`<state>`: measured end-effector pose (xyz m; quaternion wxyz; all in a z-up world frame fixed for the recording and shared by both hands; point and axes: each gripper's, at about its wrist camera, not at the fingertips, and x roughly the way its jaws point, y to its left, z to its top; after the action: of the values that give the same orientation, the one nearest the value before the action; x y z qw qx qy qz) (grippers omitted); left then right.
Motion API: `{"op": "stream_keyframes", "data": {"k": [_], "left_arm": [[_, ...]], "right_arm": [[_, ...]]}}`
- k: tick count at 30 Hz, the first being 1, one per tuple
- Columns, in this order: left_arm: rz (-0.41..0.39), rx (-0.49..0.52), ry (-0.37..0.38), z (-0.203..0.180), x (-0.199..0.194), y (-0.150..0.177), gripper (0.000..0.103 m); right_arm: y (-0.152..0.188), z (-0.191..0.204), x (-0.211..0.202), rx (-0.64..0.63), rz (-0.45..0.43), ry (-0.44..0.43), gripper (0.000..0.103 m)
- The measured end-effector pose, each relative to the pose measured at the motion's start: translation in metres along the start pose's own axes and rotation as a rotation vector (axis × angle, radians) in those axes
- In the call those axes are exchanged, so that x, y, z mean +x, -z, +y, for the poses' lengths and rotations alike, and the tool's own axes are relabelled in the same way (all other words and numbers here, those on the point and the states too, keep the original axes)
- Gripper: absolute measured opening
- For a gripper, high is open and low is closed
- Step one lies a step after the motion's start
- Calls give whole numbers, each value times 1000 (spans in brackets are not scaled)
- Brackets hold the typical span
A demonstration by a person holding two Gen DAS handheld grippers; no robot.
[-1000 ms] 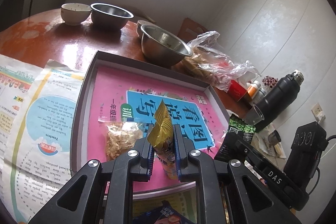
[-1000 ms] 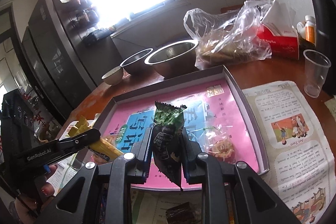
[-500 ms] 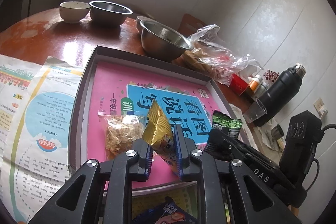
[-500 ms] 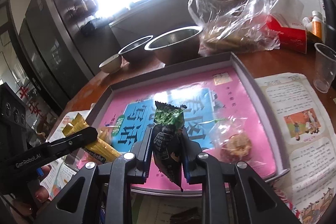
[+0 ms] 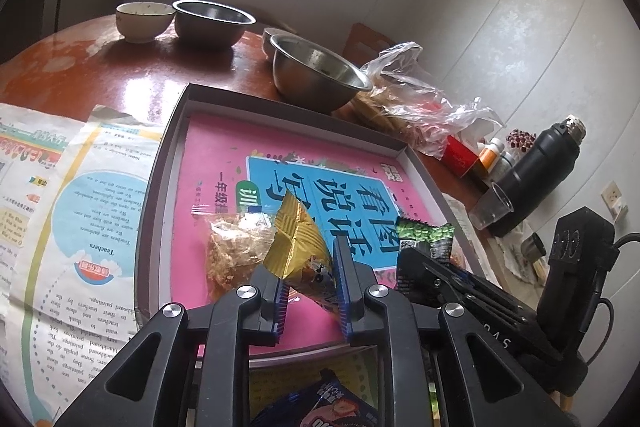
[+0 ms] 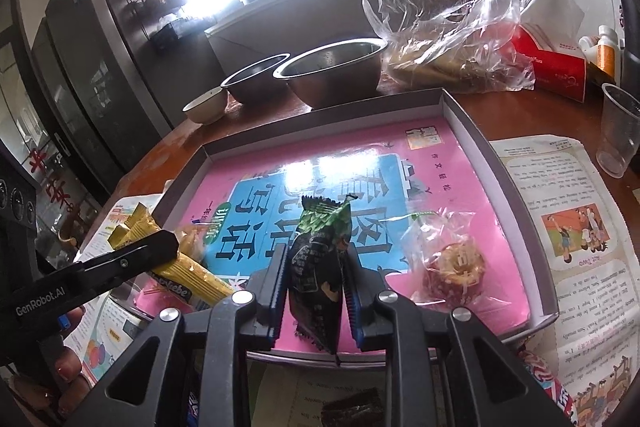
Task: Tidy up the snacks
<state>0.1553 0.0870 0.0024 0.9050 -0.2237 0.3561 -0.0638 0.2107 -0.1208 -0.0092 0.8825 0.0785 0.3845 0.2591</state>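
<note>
Gold crinkled packet [image 5: 298, 247]; green-and-black packet [image 6: 320, 251]; pink tray [image 5: 208, 163] liner, blue panel at its centre.

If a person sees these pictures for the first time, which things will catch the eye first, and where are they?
First comes the shallow tray with its bright pink and blue printed floor, in the middle of the table. Over its near edge the left gripper, jaws opening, has a gold snack packet between them, and the right gripper holds a green and black packet. Behind the tray stand steel bowls and a crumpled clear plastic bag.
</note>
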Motion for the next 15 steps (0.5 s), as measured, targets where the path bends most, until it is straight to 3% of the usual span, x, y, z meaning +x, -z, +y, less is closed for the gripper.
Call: {"op": "stream_keyframes", "data": {"k": [15], "left_arm": [[5,16,-20,-1,-2,0,21]], "right_arm": [[4,-5,-11,-4,-13,34,30]]}}
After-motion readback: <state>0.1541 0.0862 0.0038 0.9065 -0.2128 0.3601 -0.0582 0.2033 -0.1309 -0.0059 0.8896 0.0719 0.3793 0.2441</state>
